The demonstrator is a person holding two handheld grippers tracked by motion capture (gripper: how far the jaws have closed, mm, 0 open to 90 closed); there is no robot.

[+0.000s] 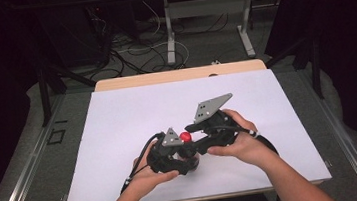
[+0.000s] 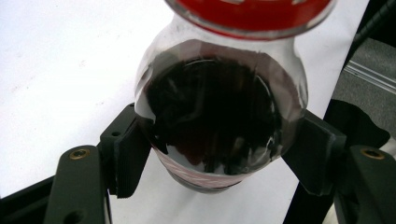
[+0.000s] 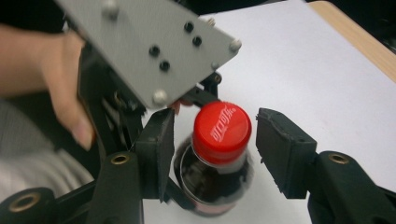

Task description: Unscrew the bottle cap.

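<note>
The left gripper (image 2: 217,154) clamps a dark cola bottle (image 2: 219,116) — smooth, rounded, glossy — upright over the white table (image 1: 118,122). The right gripper (image 3: 212,147) brackets its ridged red cap (image 3: 222,127), matte jaws apart, not touching.

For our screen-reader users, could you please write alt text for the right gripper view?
A dark soda bottle with a red cap stands between the open right tongs, whose jaws flank the cap without touching it. Behind, a hand holds the left tongs over a white table.
</note>
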